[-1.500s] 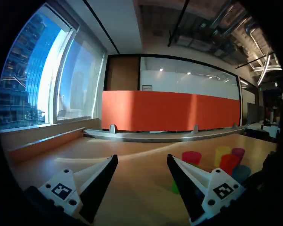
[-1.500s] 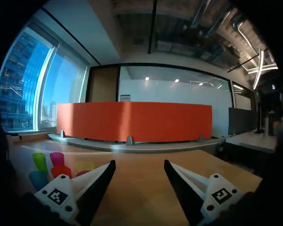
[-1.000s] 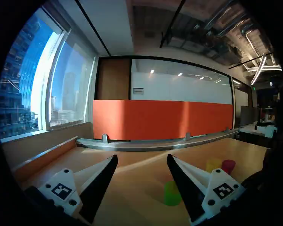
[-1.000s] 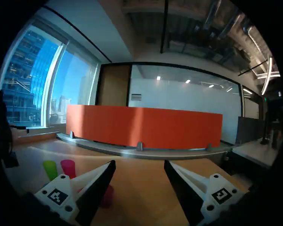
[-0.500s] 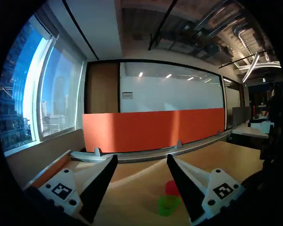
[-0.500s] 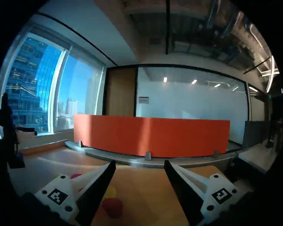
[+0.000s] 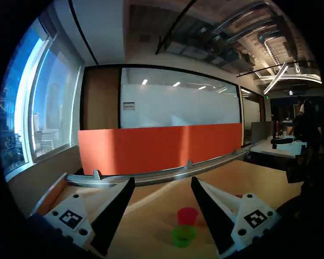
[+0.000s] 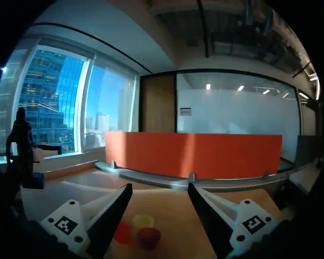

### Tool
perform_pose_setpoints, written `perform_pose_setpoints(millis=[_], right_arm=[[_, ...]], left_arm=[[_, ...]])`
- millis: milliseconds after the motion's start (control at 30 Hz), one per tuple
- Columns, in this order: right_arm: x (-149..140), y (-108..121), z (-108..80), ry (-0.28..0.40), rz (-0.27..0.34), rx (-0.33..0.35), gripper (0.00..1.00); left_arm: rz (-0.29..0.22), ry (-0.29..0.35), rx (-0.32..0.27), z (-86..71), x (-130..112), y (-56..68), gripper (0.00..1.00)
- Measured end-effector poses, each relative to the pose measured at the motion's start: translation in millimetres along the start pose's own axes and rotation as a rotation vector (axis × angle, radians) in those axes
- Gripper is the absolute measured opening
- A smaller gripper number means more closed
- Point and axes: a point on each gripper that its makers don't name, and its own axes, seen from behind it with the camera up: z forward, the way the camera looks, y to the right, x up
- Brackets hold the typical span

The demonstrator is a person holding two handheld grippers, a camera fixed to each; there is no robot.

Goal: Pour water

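In the left gripper view, a green cup [image 7: 183, 235] and a red cup [image 7: 187, 215] behind it stand on the wooden table [image 7: 248, 172], low between the fingers of my open left gripper [image 7: 163, 183]. In the right gripper view, a yellow cup [image 8: 143, 221], a dark red cup [image 8: 148, 237] and an orange-red cup [image 8: 122, 232] sit on the table below my open right gripper [image 8: 160, 189]. Both grippers hover above the cups with nothing between their fingers. The other gripper [image 8: 21, 151] appears at the left edge of the right gripper view.
An orange divider panel [image 7: 162, 146] on a metal rail [image 7: 162, 175] runs along the table's far edge. Large windows [image 8: 54, 112] line the left side. A person [image 7: 306, 125] stands at another desk far right.
Both grippers have risen and tilted up over the last 1.5 s. The cups have slid lower in both views, and fewer of them show now.
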Motion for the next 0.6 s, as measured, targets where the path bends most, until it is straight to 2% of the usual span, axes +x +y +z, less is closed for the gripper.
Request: perform_pose_setpoints(millis=[133,300,467,600], right_arm=[[0.8,-25.8,1.4,-0.006,-0.015,0.110,0.99],[2.9,-58.1,0.2,-0.016,-0.023,0.246,0.99],[5.5,-76.9,0.0,-0.016,-0.021,0.329,0.99],[4.6,-86.3,0.4,-0.020,-0.032,0.364,0.99]], left_arm=[[0.002,-0.009,-0.072,1.4,0.9,8.9,0.97],[0.018,-0.008,-0.190,0.3,6.5,30.3,0.97],[0.014,-0.009,-0.268,1.4,5.7,47.0,0.97],[0.019,-0.021,-0.308,1.5,1.5,55.3,0.97]])
